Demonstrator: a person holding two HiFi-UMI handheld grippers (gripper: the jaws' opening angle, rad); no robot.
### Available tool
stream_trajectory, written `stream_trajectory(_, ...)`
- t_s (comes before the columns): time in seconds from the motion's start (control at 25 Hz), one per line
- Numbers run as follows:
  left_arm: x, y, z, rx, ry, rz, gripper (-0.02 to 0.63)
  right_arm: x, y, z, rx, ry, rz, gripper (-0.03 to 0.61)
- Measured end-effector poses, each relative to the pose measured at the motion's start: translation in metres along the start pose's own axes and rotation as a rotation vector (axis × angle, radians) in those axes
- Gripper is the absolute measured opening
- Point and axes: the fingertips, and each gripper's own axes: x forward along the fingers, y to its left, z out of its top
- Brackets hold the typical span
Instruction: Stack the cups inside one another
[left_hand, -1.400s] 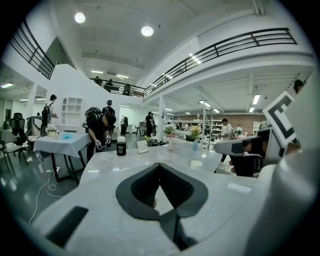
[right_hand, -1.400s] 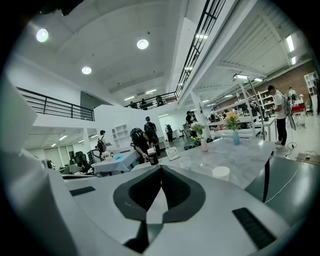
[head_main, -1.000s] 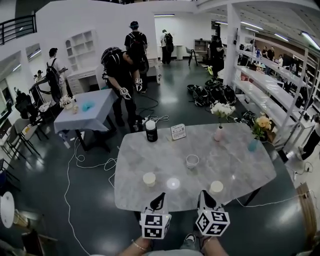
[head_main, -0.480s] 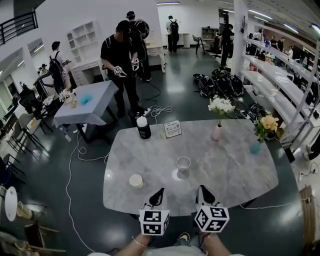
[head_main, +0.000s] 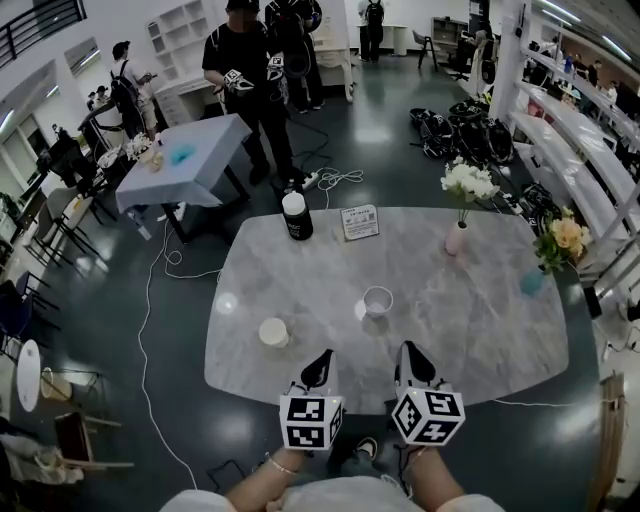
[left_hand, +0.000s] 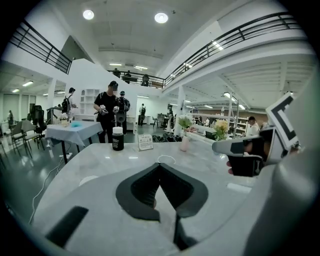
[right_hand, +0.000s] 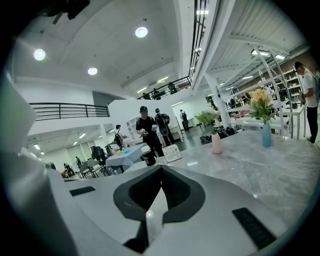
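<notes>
On the marble table (head_main: 480, 330) a cream cup (head_main: 273, 332) stands at the near left and a pale grey cup (head_main: 378, 301) upright near the middle. My left gripper (head_main: 319, 362) is at the table's near edge, right of the cream cup, jaws shut and empty. Beside it, my right gripper (head_main: 408, 356) sits nearer than the grey cup, also shut and empty. In the left gripper view the closed left gripper (left_hand: 160, 165) points at the grey cup's rim (left_hand: 166, 159). The closed right gripper (right_hand: 161, 168) shows only the table beyond it.
At the table's far edge stand a black bottle with a white cap (head_main: 297, 216) and a small card (head_main: 359, 222). A pink vase with white flowers (head_main: 456, 238) and a blue vase with yellow flowers (head_main: 532, 282) are on the right. People stand beyond a small table (head_main: 180, 170).
Both grippers have moved forward over the table's near edge. The view has shifted, and a third cup seen at the near right a second ago is out of sight.
</notes>
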Motion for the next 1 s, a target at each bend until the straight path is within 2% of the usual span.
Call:
stream_trajectory(0.16, 0.007, 0.003, 0.006, -0.005, -0.004, -0.032, -0.005, 0.005, 0.011, -0.001, 0.005, 0.01, -0.016, 0.006)
stream_trajectory(0.36, 0.013, 0.007, 0.003, -0.016, 0.007, -0.063, -0.005, 0.005, 0.017, 0.0, -0.072, 0.002, -0.043, 0.006)
stream_trajectory(0.6, 0.019, 0.009, 0.006, -0.005, 0.009, -0.094, -0.005, 0.005, 0.016, 0.002, -0.101, -0.008, -0.078, 0.006)
stream_trajectory(1.0, 0.029, -0.02, 0.0, 0.022, 0.034, -0.182, -0.005, -0.02, -0.011, 0.0, -0.059, -0.032, -0.149, 0.008)
